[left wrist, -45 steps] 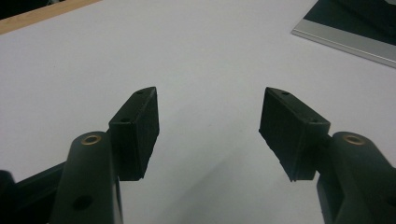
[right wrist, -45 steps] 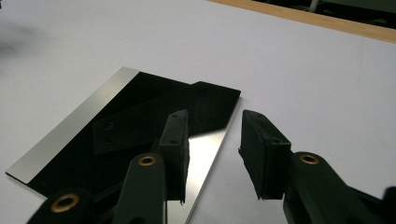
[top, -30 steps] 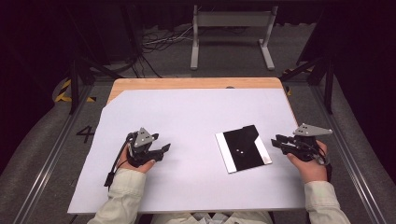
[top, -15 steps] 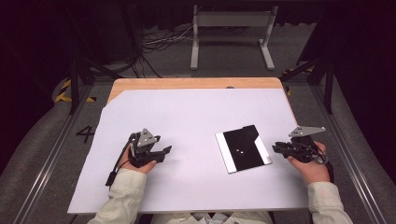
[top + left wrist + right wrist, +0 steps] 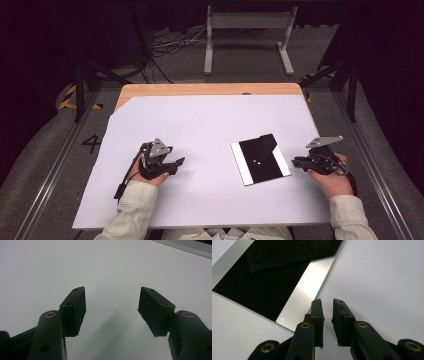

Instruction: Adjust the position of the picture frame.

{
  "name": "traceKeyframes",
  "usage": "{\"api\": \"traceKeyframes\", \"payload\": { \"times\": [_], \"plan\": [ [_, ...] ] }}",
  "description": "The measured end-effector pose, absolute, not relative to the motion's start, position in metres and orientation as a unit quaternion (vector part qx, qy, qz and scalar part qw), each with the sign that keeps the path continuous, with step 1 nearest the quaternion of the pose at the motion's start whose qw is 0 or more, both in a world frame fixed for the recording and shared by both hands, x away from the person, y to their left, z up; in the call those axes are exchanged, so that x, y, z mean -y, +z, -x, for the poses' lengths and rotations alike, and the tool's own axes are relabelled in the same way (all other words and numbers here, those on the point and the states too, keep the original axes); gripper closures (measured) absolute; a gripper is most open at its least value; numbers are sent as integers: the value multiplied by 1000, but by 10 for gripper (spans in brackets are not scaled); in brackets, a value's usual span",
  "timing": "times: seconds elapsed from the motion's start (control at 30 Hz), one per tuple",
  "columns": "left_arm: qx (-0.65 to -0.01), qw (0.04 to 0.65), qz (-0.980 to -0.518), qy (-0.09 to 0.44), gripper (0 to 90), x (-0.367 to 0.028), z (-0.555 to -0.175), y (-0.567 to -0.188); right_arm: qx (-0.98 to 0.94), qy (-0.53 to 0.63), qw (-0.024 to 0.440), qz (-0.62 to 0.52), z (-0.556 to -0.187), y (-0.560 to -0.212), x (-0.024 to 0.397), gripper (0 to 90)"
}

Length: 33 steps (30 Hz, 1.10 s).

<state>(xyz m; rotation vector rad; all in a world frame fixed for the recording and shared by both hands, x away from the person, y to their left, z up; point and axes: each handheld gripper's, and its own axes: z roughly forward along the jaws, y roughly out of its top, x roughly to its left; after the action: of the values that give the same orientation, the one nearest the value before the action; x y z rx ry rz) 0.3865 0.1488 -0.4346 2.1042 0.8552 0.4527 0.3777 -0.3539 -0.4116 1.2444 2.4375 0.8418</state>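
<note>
A flat black square plate with silver edges (image 5: 260,159) lies on the white table sheet (image 5: 210,120), just beside the right gripper (image 5: 296,161).

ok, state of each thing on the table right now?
left hand-held gripper: jaws wide open, nothing between them, resting on the white sheet.
right hand-held gripper: jaws have just been closing, narrow gap left, nothing between them, beside the plate's edge.
black and silver plate: lying flat, ungripped.
</note>
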Motion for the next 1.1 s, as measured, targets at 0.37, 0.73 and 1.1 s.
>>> {"api": "traceKeyframes", "payload": {
  "times": [0.37, 0.73, 1.1],
  "plan": [
    [-337, 398, -835, 174, 395, -144, -386, -436, -862, 272, 92, -418, -380, -420, 344, 899],
    [-340, 400, -835, 167, 396, -139, -388, -438, -876, 264, 71, -397, -377, -419, 332, 900],
    [-329, 404, -837, 165, 412, -133, -388, -438, -902, 264, 34, -340, -371, -420, 297, 900]
  ]
}}
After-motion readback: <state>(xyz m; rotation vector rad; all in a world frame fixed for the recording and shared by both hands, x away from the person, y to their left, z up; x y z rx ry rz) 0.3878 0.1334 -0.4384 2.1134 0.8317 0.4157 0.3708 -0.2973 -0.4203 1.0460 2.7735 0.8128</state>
